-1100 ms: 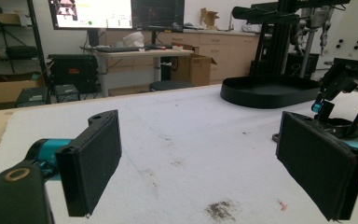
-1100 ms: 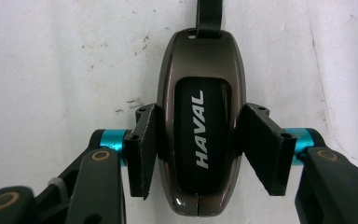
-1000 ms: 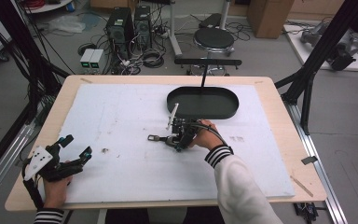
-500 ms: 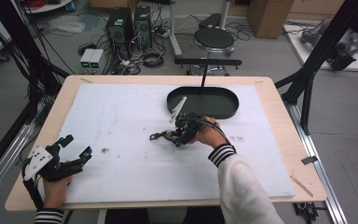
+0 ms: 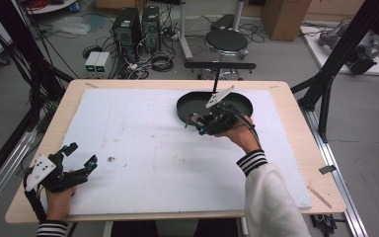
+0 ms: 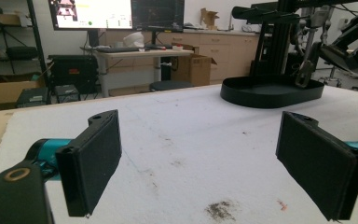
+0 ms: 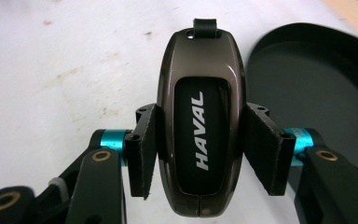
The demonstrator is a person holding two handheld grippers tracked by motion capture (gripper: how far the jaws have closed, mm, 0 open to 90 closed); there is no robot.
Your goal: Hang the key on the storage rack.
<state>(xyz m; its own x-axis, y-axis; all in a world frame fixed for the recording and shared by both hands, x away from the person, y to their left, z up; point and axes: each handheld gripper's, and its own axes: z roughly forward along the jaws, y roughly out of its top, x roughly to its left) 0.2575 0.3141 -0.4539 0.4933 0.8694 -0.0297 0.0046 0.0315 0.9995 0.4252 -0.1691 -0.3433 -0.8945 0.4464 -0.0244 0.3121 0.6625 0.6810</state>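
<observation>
1. My right gripper is pinching the car key fob by its two long sides, pads pressed flat against the glossy shell. I hold it above the white mat, at the near-left rim of the black oval tray, which sits towards the far right corner of the mat. The shell looks smooth and rounded, so I judge that it could squirt out of the pads if I tilt or jolt my hand.

2. The fob sticks out well past the pads at both ends. If I lower it at a slant, the far end with the small loop would probably strike the tray's rim first and lever the fob sideways in my grip.

3. If I let go too early, the fob would land on the mat beside the tray, or catch on the rim and tip outwards.

4. If I let go from too high, it may bounce or skid across the tray floor and knock against the wall.

5. My left gripper rests at the mat's near left corner with its jaws spread and nothing between them. It is well apart from the tray, so it cannot steady anything if the tray slides under a push.
</observation>
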